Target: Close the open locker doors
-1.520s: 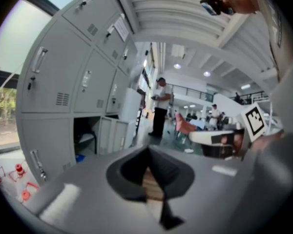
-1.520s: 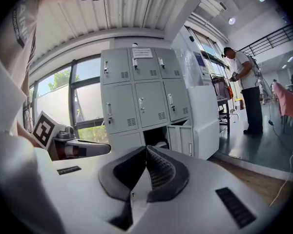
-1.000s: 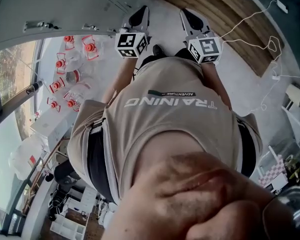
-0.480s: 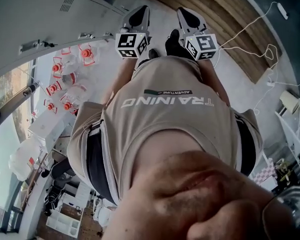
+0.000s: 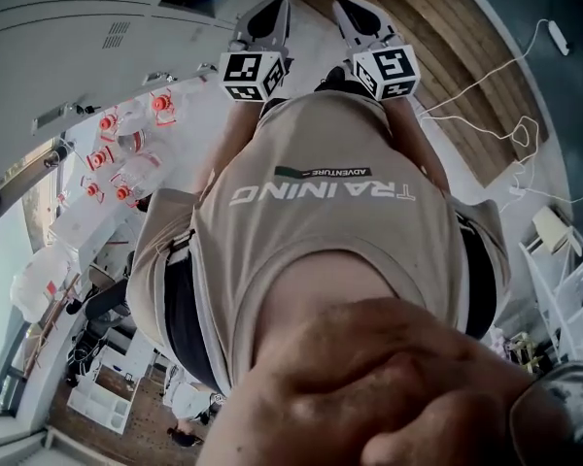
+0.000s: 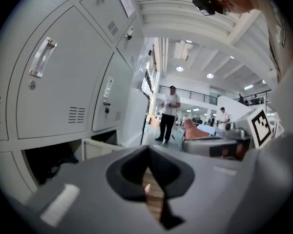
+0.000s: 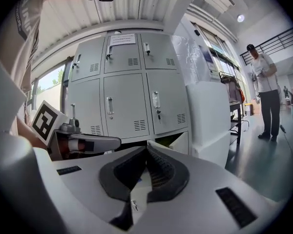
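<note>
Our left gripper (image 6: 147,147) and right gripper (image 7: 146,148) both have their fingers clenched together, holding nothing. The grey lockers (image 7: 127,91) stand ahead of the right fingers, well apart from them. A bottom-row door (image 7: 179,143) hangs open, seen just up and right of the fingertips. From the left gripper the lockers lie off to the left, a low compartment (image 6: 53,162) gaping dark beside its pale open door.
</note>
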{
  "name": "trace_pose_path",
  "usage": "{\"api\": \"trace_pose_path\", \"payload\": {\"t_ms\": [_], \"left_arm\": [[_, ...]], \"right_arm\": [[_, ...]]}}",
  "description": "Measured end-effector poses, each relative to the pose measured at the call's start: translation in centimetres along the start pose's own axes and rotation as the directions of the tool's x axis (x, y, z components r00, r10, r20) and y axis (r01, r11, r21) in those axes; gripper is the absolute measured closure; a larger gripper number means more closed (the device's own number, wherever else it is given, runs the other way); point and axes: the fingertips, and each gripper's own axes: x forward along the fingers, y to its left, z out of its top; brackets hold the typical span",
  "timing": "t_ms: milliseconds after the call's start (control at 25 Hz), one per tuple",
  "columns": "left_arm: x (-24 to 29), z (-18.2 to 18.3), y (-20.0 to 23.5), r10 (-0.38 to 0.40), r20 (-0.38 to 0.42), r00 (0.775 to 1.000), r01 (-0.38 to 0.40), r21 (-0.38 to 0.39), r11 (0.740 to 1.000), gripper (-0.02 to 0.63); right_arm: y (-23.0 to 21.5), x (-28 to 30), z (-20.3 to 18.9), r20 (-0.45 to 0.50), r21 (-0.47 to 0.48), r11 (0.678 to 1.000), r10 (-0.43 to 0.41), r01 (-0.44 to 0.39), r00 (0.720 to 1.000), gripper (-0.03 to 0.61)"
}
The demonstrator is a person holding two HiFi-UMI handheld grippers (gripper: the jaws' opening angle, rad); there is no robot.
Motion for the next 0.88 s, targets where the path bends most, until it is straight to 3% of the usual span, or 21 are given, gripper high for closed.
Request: {"api": "trace_pose_path", "payload": {"t_ms": [200, 440, 880], "left_arm": [[2.6, 0.8, 0.1, 0.058, 0.016, 0.998, -0.058, -0.001, 0.998, 0.614], [3.5, 0.2, 1.3, 0.077, -0.026, 0.997, -0.077, -0.003, 0.997, 0.614], [7.4, 0.4, 4.9, -0.077, -0.034, 0.996, 0.077, 0.017, 0.997, 0.614]], "right_arm": [[-2.7, 1.9, -0.7, -0.02, 0.006, 0.998, 0.068, -0.068, 0.997, 0.565], [-4.5, 3.8, -1.1, -0.048, 0.023, 0.997, 0.07, -0.069, 0.996, 0.565], [-6.9, 7.5, -2.1, -0.152, 0.022, 0.998, -0.047, 0.051, 0.987, 0.565]]}}
